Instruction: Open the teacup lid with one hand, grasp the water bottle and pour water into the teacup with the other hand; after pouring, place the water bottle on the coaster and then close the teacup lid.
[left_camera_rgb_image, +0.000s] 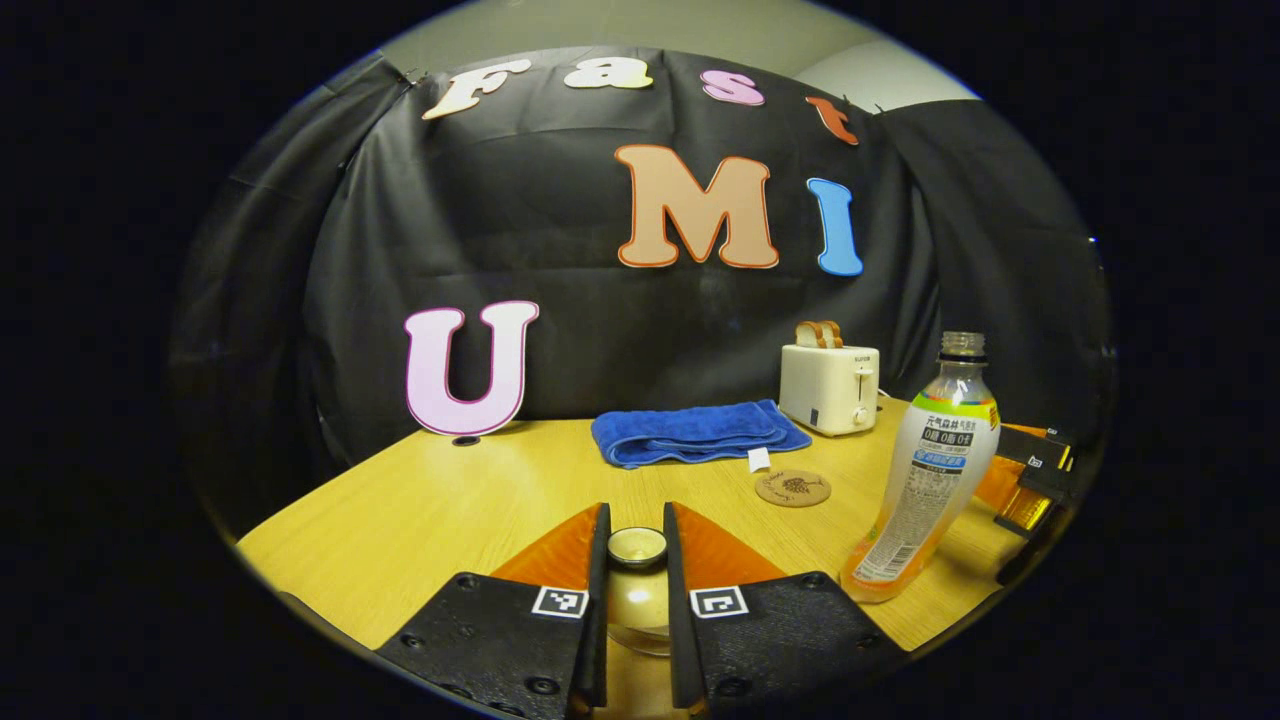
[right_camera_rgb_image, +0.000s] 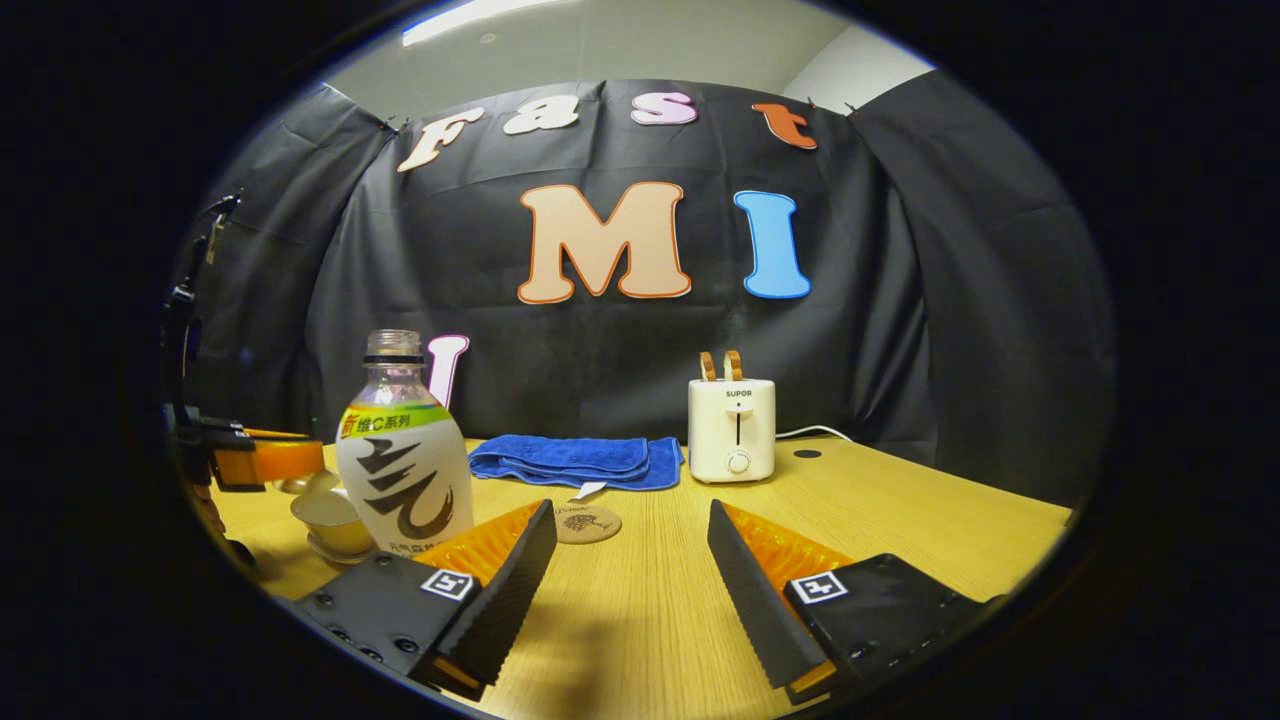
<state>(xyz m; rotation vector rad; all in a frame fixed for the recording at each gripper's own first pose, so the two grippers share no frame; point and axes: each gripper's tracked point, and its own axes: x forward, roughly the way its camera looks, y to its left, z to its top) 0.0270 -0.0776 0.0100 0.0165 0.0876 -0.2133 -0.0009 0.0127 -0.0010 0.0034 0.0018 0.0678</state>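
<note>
My left gripper (left_camera_rgb_image: 636, 520) is shut on the teacup lid (left_camera_rgb_image: 637, 548), its round knob pinched between the fingers. In the right gripper view the left gripper (right_camera_rgb_image: 255, 458) hangs at the far left, just above the pale teacup (right_camera_rgb_image: 328, 518) on its saucer. The uncapped water bottle (left_camera_rgb_image: 930, 480) stands upright on the table, right of the left gripper. My right gripper (right_camera_rgb_image: 630, 540) is open and holds nothing. The bottle (right_camera_rgb_image: 402, 465) stands just left of and behind its left finger. The round coaster (left_camera_rgb_image: 792, 488) (right_camera_rgb_image: 587, 523) lies bare in front of the towel.
A folded blue towel (left_camera_rgb_image: 695, 432) (right_camera_rgb_image: 575, 460) lies at the back of the wooden table (right_camera_rgb_image: 900, 530). A white toaster (left_camera_rgb_image: 828, 385) (right_camera_rgb_image: 732, 428) with bread in it stands to the towel's right. The right gripper (left_camera_rgb_image: 1030, 480) shows at the right edge, behind the bottle.
</note>
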